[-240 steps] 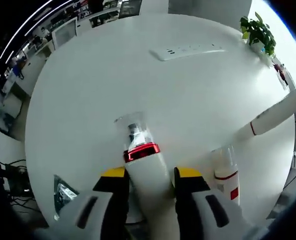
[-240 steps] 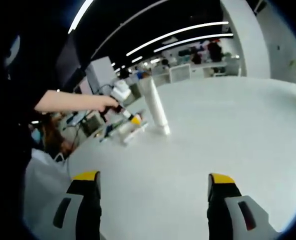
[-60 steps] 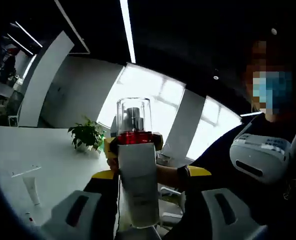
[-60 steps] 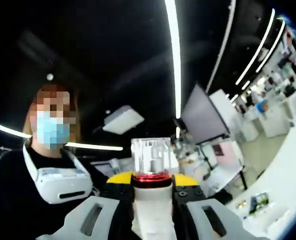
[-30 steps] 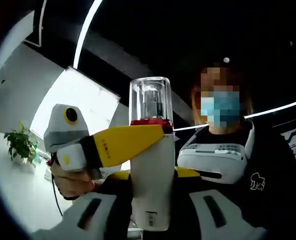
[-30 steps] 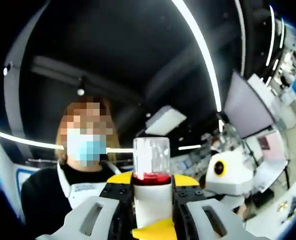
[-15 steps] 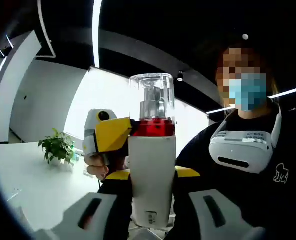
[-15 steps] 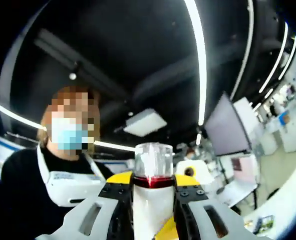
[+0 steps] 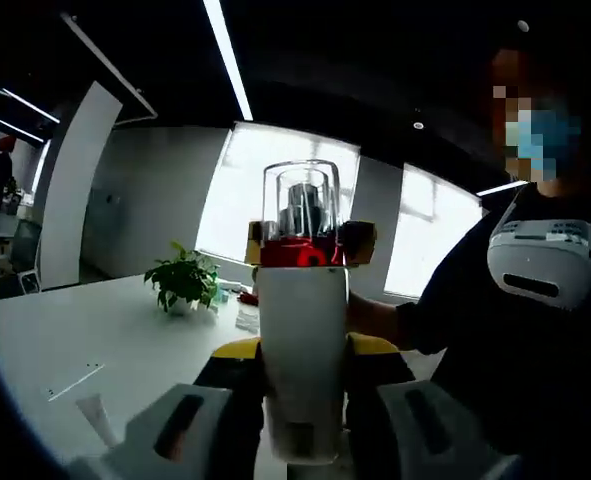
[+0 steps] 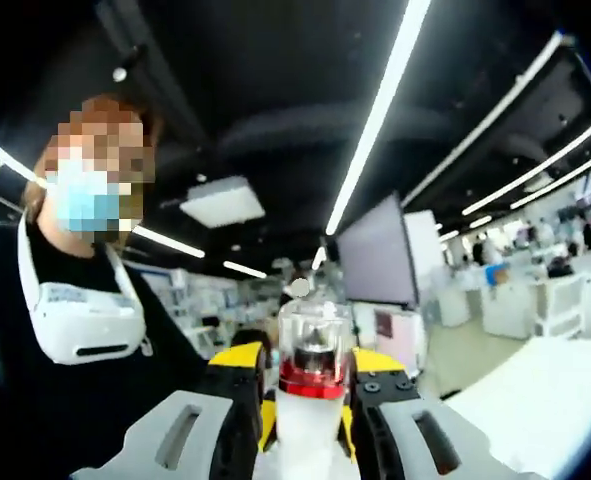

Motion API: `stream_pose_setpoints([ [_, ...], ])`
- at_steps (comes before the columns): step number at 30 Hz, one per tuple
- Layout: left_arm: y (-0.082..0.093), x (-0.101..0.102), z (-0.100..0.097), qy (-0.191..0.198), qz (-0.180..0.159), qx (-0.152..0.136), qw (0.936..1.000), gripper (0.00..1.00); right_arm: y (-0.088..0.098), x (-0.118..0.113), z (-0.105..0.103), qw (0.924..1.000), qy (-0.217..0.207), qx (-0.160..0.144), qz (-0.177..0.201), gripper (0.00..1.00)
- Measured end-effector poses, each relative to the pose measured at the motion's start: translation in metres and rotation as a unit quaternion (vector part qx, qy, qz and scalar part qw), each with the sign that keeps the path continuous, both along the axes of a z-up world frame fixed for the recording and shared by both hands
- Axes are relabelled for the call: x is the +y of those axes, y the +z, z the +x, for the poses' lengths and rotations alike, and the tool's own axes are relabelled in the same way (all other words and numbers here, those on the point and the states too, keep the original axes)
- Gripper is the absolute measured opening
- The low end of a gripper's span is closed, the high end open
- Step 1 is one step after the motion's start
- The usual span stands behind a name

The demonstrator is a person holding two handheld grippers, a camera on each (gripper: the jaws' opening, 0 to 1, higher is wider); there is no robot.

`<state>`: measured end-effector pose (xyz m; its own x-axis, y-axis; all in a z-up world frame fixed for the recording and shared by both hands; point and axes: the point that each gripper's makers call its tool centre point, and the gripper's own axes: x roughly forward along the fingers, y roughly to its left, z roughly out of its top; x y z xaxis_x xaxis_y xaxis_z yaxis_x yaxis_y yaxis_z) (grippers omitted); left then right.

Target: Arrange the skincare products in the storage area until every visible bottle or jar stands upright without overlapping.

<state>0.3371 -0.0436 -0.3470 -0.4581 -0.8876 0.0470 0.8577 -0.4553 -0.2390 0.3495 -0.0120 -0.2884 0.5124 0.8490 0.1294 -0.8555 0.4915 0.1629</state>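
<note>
Left gripper view: the left gripper (image 9: 303,352), its grey jaws tipped with yellow rising from the bottom edge, is closed on the body of a tall white pump bottle with a red collar and a clear plastic cap (image 9: 302,330). The bottle stands upright at the centre of the frame, lifted well above the white table (image 9: 95,335) that occupies the lower left. The right gripper (image 9: 311,243) reaches in from behind the bottle; its yellow-tipped jaws sit on either side of the red collar, pressed against it. At centre left a small green potted plant (image 9: 183,281) stands on the table, and at the lower left a white tube (image 9: 97,418) lies flat on the tabletop. A person in a dark top (image 9: 520,330) fills the right side of the frame, with a white headset-like device (image 9: 547,270) hanging at the chest.

Right gripper view: the same bottle (image 10: 313,400) appears at bottom centre, its clear cap and red collar standing up between the jaws of the right gripper (image 10: 310,395), which are closed against the collar. The yellow tips of the left gripper (image 10: 267,418) show just below, beside the white body. The person (image 10: 65,340) occupies the left of the frame; a corner of the table (image 10: 550,390) lies at the lower right. Long ceiling light strips (image 10: 380,110) run across the upper frame.
</note>
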Motion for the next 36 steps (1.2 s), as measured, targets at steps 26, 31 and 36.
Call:
stream_pose_setpoints([
  [26,-0.05,-0.024,0.002,0.06,0.029,-0.052,0.9964,0.32,-0.074,-0.015,0.011,0.9919,-0.079,0.009,-0.099,0.25],
  [31,-0.08,-0.033,-0.005,0.047,0.051,-0.058,0.9959,0.31,-0.101,-0.023,0.006,0.9896,-0.09,0.009,-0.112,0.24],
  [36,-0.125,-0.035,-0.015,0.042,0.079,-0.034,0.9954,0.31,-0.141,-0.02,-0.003,0.9854,-0.068,0.005,-0.156,0.23],
])
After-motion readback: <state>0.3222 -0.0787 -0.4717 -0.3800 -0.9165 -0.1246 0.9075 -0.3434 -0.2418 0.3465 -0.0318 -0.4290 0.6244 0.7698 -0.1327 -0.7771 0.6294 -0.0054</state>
